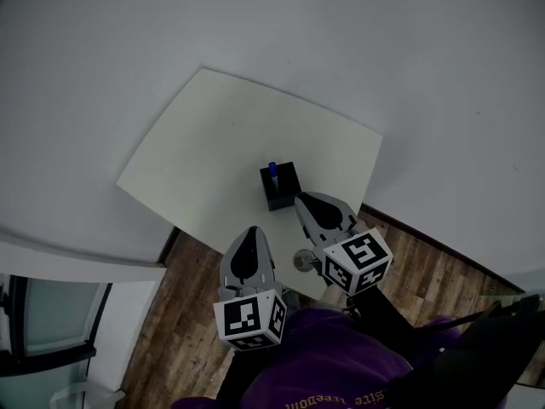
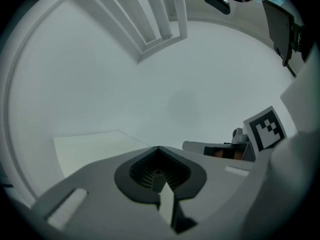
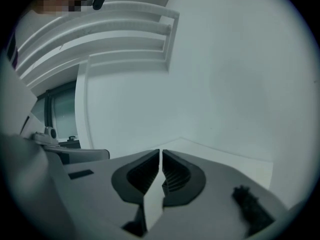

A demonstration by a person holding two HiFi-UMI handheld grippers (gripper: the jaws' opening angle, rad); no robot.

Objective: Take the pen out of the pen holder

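Barely begun. Closest in, shut and empty: left gripper (image 1: 249,231), then right gripper (image 1: 303,199), near the pen holder (image 1: 282,191). Farther on the desk (image 1: 204,135), upright inside: blue pen (image 1: 272,169). Left to do: open, grasp, lift out.

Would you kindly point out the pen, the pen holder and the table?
pen (image 1: 272,169), head view, its blue top.
pen holder (image 1: 282,198), head view, its black front wall.
table (image 1: 213,143), head view, bare top.

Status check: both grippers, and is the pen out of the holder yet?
Left gripper shut, empty, over the near table edge. Right gripper shut, empty, close beside the pen holder. Blue pen standing in the holder, not yet gripped. Nothing blocking.
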